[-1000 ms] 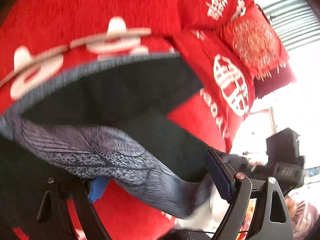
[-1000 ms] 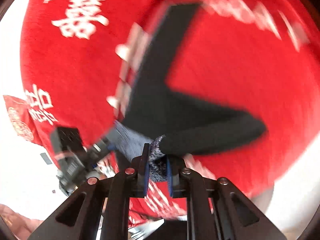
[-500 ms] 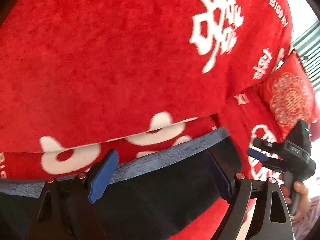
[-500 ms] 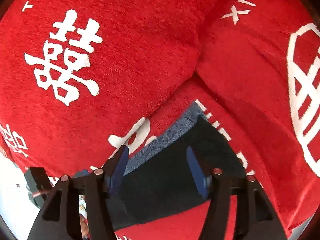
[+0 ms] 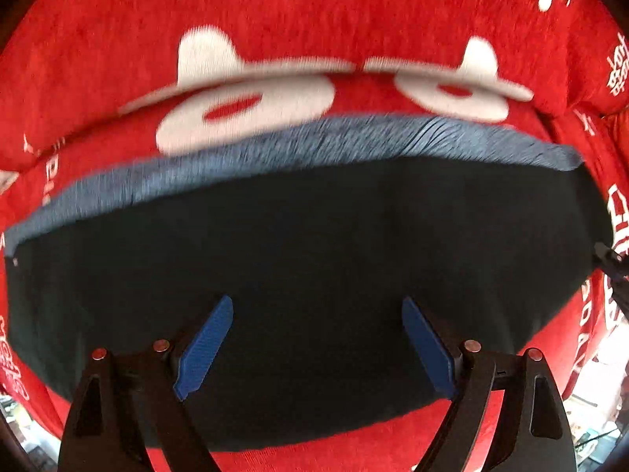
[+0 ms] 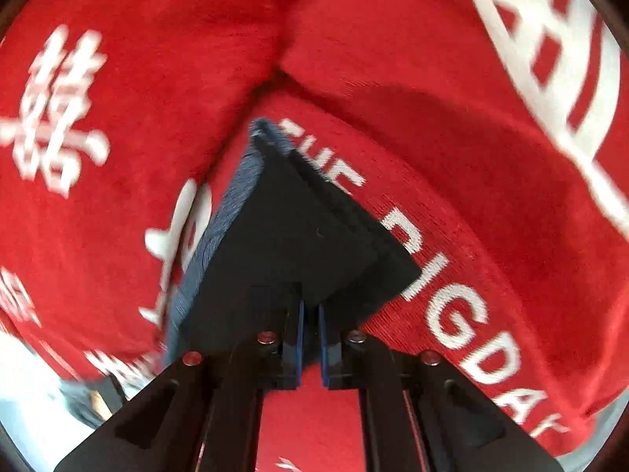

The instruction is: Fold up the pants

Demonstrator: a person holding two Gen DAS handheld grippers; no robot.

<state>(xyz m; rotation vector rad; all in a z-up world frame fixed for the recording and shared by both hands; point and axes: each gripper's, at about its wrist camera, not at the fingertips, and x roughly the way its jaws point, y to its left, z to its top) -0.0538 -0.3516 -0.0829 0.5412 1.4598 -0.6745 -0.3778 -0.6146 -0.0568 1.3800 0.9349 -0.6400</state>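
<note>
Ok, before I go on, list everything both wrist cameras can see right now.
pants: one, black, folded flat on the red cover, under both claws
waistband: one, blue-grey, along the pants' far edge in the left wrist view
cover: one, red plush with white lettering, under the pants and filling most of both views
cushions: at least two, red, meeting at a seam beyond the pants in the right wrist view
clutter: blurred, at the lower frame corners, cannot tell what
left claw: one, black with blue pads, open, over the pants
right claw: one, black with blue pads, shut at the pants' near edge; cannot tell if cloth is pinched
</note>
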